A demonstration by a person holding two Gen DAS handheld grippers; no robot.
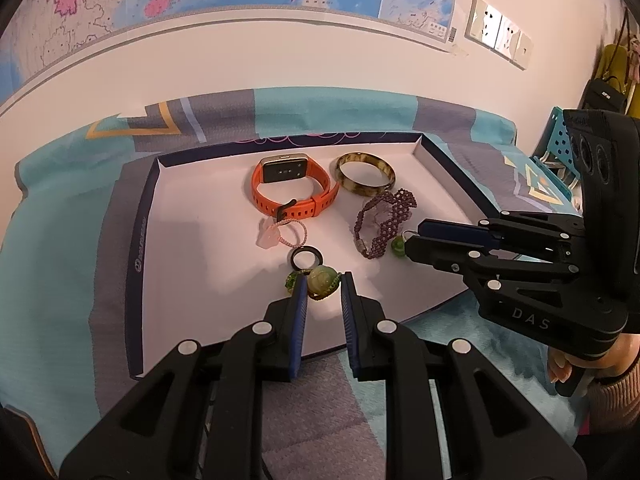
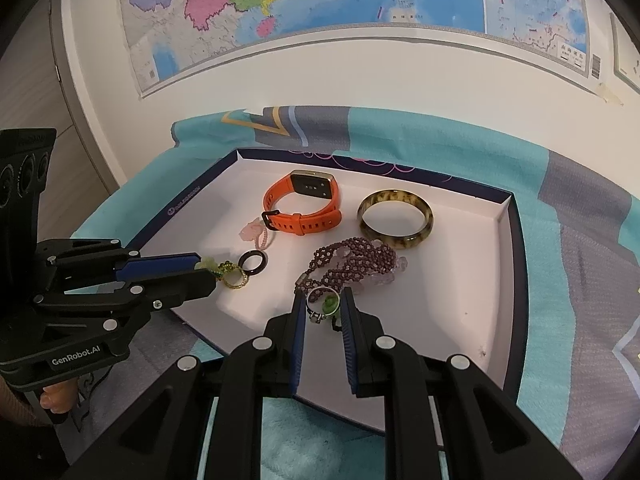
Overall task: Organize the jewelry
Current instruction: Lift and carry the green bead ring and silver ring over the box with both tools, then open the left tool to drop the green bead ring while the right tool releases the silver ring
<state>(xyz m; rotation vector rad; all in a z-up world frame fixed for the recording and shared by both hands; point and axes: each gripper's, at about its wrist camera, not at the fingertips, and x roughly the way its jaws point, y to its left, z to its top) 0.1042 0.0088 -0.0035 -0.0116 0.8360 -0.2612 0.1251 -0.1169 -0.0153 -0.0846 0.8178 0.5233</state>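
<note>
- Left tool [image 1: 324,286]: jaws set around the green bead charm [image 1: 321,277], which sits between the blue pads [image 1: 299,322] at the fingertips. Whether the pads press on it or merely bracket it cannot be told from either view.
- In the right wrist view the left tool [image 2: 208,270] shows side-on with a green-and-gold beaded piece [image 2: 228,274] at its tip, just beside the black ring [image 2: 252,263].
- Right tool [image 2: 323,306]: jaws set around the silver ring with green stone [image 2: 326,306]; the ring spans the gap between the pads. A firm clench cannot be confirmed.
- In the left wrist view the right tool [image 1: 410,242] is seen with the green stone [image 1: 398,246] at its tip, next to the purple beaded bracelet [image 1: 384,216].
- Tray [image 1: 192,264]: white inside, dark blue rim, lying on a teal and grey patterned cloth [image 1: 60,280].
- Orange smartwatch [image 1: 292,188] at the far middle of the tray; brown mottled bangle [image 1: 365,172] just beside it, lying flat.
- Pink charm on a cord loop [image 1: 280,234] lies just in front of the watch strap, near the black ring [image 1: 305,258].
- Purple beaded bracelet [image 2: 352,264] lies between the bangle [image 2: 396,220] and the right tool.
- Wall map [image 2: 320,0] hangs behind the tray.
</note>
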